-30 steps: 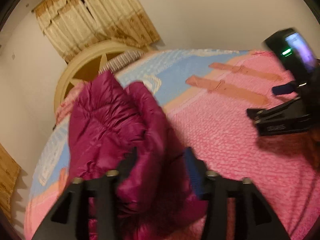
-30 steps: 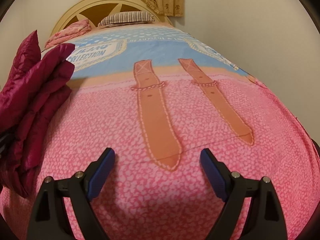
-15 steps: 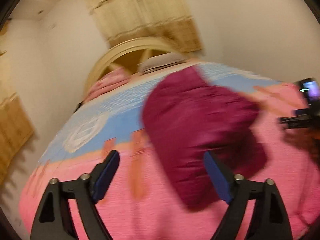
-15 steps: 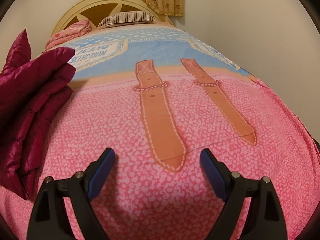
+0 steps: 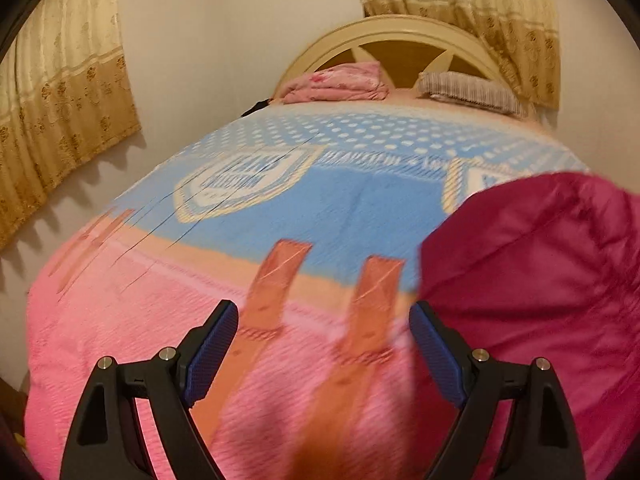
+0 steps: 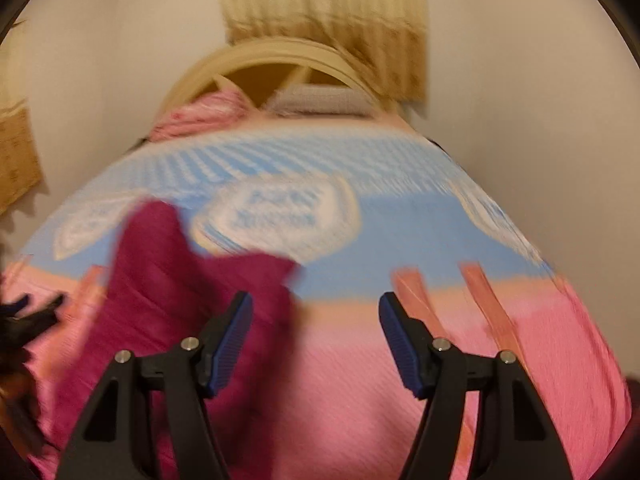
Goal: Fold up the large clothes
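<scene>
A magenta quilted puffer jacket (image 5: pixel 540 272) lies bunched on the pink and blue bedspread (image 5: pixel 120 320). In the left wrist view it fills the right side, just right of my left gripper (image 5: pixel 324 344), which is open and empty above the bedspread. In the right wrist view the jacket (image 6: pixel 172 292) lies to the left, partly behind the left finger of my right gripper (image 6: pixel 314 340), which is open and empty. The left gripper (image 6: pixel 28 316) shows dark at the left edge of the right wrist view. Both views are blurred.
A cream headboard (image 5: pixel 400 36) stands at the far end, with a folded pink blanket (image 5: pixel 340 82) and a striped pillow (image 5: pixel 472 90) below it. Tan curtains (image 5: pixel 60 100) hang on the walls. The bed's left edge (image 5: pixel 36 280) drops off near the wall.
My left gripper opened and let go of the jacket, then swung left, so the jacket now lies on its right. My right gripper turned left, bringing the jacket nearer its centre.
</scene>
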`<action>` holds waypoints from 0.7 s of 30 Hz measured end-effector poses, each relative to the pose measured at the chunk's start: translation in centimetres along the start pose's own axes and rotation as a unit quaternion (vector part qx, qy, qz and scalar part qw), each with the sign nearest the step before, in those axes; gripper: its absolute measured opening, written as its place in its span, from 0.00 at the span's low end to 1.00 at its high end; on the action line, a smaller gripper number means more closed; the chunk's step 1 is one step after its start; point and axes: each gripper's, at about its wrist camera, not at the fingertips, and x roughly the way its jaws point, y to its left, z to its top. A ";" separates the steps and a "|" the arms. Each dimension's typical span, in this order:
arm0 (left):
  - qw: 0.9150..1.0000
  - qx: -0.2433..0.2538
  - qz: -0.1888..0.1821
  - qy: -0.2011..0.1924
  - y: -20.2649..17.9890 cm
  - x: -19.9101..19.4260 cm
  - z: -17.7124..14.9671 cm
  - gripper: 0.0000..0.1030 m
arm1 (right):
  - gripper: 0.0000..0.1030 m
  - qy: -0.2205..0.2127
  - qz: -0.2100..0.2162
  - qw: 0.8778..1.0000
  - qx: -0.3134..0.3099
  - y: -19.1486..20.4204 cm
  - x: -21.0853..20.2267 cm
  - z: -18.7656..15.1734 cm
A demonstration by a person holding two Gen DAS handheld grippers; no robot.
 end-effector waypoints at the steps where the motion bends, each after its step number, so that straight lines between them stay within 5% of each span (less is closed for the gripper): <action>1: 1.000 0.000 -0.007 -0.001 -0.7 0.0 0.6 0.85 | 0.66 -0.002 0.012 1.000 -0.003 1.5 0.2 1.0; 8: 0.999 0.016 -0.027 0.023 -3.8 1.3 -0.7 0.85 | 0.61 0.026 0.027 0.999 -0.037 8.5 4.2 1.5; 15: 0.998 0.035 -0.042 0.007 -5.9 1.0 -1.0 0.85 | 0.58 0.068 -0.019 0.997 -0.034 5.8 8.0 -2.7; 21: 0.994 0.101 -0.031 0.008 -9.9 1.4 -2.5 0.85 | 0.58 0.083 -0.025 0.996 -0.001 3.4 9.2 -4.7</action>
